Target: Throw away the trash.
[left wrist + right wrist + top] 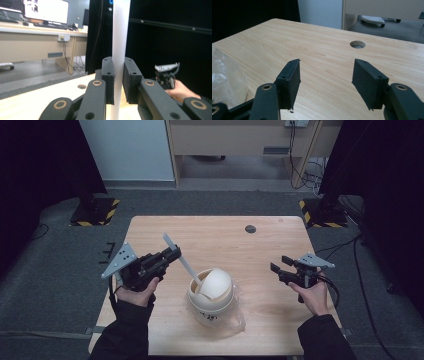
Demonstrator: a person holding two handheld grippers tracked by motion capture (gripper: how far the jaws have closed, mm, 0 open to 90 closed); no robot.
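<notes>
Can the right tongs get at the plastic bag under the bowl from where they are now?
Probably yes. The right tongs are open and empty, and bare table lies between them and the plastic bag. The left tongs, holding the spoon handle, are on the bowl's far side.

Two grippers were out there: left gripper [172, 254], right gripper [278, 263]. One white spoon [184, 261], one cup [211, 291], one plastic bag [236, 317], one table [215, 232].

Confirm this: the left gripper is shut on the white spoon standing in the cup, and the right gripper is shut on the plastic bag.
One error: the right gripper holds nothing. The right gripper view shows its jaws wide open over bare table, the plastic bag off to the side. The left gripper is indeed shut on the white spoon in the cup.
</notes>
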